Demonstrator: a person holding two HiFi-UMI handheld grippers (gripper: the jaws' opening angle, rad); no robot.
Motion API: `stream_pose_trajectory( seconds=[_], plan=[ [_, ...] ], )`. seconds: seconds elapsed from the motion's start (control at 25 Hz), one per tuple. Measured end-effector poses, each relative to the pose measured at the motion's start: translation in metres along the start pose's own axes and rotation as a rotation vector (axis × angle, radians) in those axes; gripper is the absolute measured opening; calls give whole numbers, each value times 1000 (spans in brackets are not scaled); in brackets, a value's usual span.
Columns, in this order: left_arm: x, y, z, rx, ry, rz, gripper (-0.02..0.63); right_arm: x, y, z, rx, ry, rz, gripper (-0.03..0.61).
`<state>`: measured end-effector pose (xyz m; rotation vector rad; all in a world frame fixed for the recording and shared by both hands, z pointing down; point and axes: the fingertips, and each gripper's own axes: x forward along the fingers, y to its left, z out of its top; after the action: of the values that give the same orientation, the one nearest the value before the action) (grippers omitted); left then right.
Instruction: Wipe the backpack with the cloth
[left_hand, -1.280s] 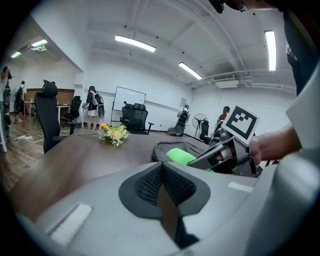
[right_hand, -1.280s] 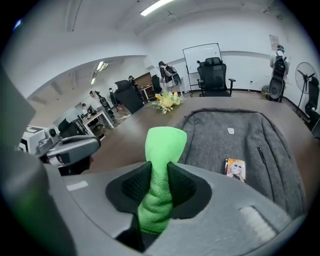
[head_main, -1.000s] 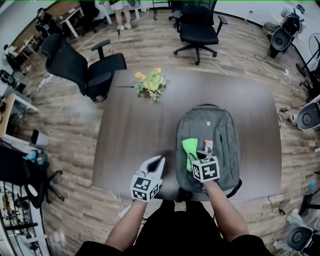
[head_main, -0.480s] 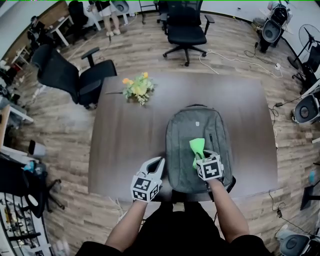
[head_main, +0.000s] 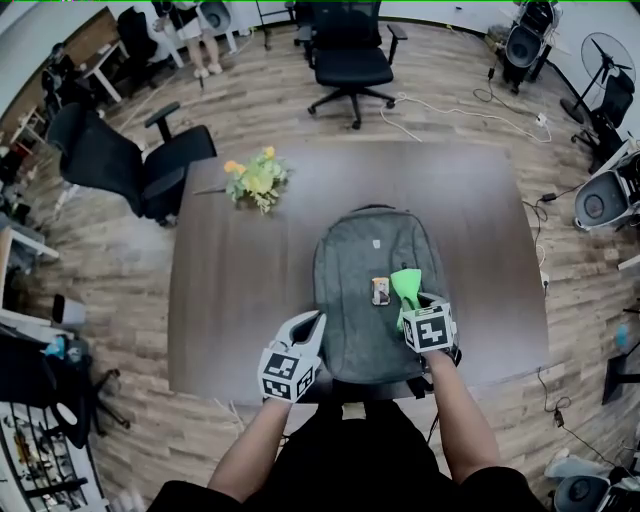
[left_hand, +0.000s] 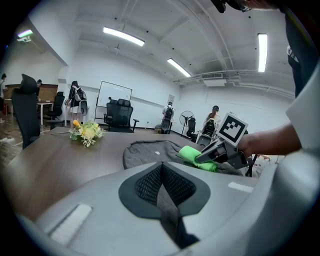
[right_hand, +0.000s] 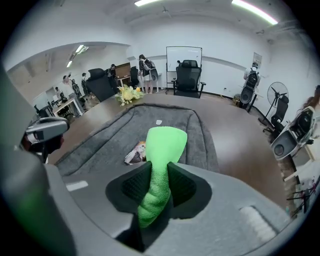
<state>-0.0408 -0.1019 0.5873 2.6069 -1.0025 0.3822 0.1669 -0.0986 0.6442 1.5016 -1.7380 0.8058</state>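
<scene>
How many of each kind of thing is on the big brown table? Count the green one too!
Backpack: 1
Green cloth: 1
Bunch of flowers: 1
Small card: 1
Total: 4

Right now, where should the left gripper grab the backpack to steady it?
Likely the near left side edge of the backpack, coming in low from the left: it lies flat, so that edge is pinchable. The shut, empty left gripper sits beside it; the right gripper holds the cloth opposite.
</scene>
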Motion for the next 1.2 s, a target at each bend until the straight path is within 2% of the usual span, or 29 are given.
stream_pose_trajectory(
  seconds=[0.48,0.76,1.04,1.2],
  plan=[
    [8,-9,0,9,4,-16,20,-23,-64,-14,0,11,-112,98],
    [10,-15,2,9,7,-27,20,-29,-64,-6,-45,-16,-121,98],
    [4,-12,-2,-3,14,-31,20,-33,-29,1,-29,-45,-52,98],
    [-3,-3,-7,-8,20,-24,20,-32,13,6,-26,-65,60,98]
  ],
)
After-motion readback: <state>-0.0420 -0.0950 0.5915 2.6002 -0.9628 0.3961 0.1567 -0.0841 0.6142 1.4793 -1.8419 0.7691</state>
